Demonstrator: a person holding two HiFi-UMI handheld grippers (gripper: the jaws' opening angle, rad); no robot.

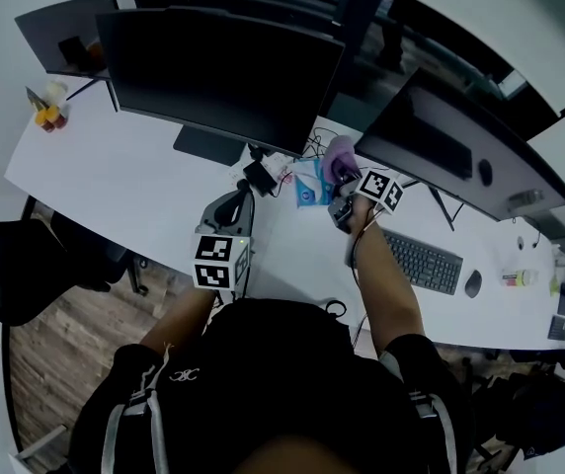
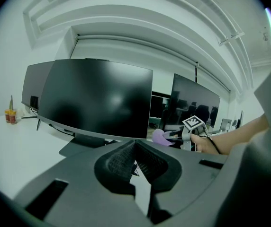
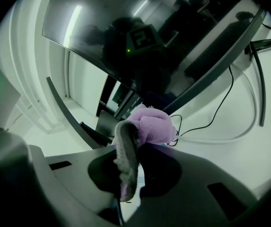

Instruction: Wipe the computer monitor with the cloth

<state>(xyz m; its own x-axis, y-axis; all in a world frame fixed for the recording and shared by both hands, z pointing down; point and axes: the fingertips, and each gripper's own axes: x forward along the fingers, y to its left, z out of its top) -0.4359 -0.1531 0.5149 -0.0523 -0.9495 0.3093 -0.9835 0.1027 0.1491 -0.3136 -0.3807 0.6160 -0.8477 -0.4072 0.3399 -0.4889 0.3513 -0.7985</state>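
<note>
A purple cloth (image 1: 340, 156) (image 3: 149, 126) is pinched in my right gripper (image 1: 343, 188) (image 3: 134, 148), which is shut on it. The cloth hangs just short of the lower left corner of the right-hand dark monitor (image 1: 460, 151) (image 3: 149, 46); I cannot tell whether it touches the screen. The left gripper view also shows the cloth (image 2: 160, 137) and the right gripper (image 2: 173, 137). My left gripper (image 1: 235, 203) (image 2: 135, 161) is shut with nothing in it, low over the white desk (image 1: 134, 166), in front of the middle monitor (image 1: 225, 72) (image 2: 97, 100).
A third monitor (image 1: 65, 36) stands at the far left, small bottles (image 1: 49, 117) beside it. A blue packet (image 1: 307, 191) and black cables (image 1: 263, 176) lie by the middle monitor's stand. A keyboard (image 1: 423, 261) and mouse (image 1: 473, 283) lie at the right.
</note>
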